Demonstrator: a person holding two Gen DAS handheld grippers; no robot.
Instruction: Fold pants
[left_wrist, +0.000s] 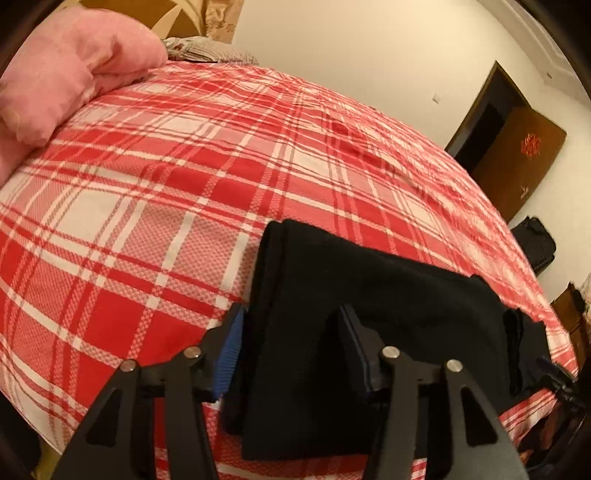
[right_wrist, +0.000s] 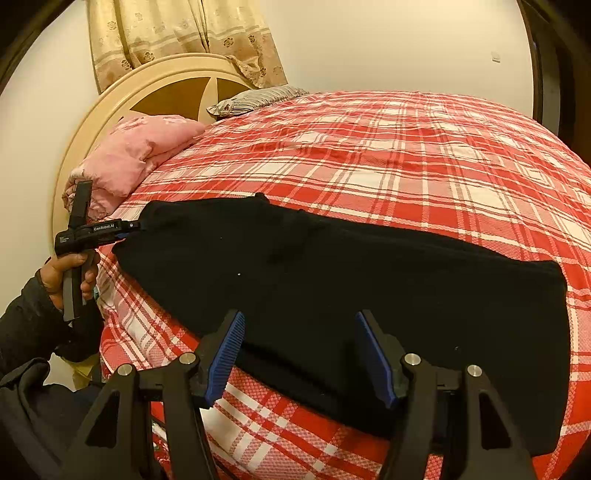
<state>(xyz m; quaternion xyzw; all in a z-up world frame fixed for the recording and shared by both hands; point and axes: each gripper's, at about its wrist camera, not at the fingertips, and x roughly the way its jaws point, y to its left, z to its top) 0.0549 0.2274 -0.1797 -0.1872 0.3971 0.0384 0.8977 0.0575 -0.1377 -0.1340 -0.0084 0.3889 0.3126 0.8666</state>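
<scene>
The black pants (right_wrist: 369, 280) lie folded lengthwise on the red plaid bed, stretched from left to right near the front edge. In the left wrist view the pants (left_wrist: 332, 295) run away to the right. My left gripper (left_wrist: 291, 325) is open, its blue pads astride the near end of the pants; it also shows in the right wrist view (right_wrist: 135, 226) at the pants' left end. My right gripper (right_wrist: 299, 332) is open, its fingers astride the front edge of the pants near the right end. It shows small at the far end in the left wrist view (left_wrist: 554, 373).
A pink blanket (right_wrist: 136, 155) is bundled at the head of the bed by the round headboard (right_wrist: 122, 96). A striped pillow (right_wrist: 255, 99) lies behind it. The plaid sheet (left_wrist: 221, 147) spreads beyond the pants. A dark door (left_wrist: 517, 155) and a black bag (left_wrist: 535, 243) stand right.
</scene>
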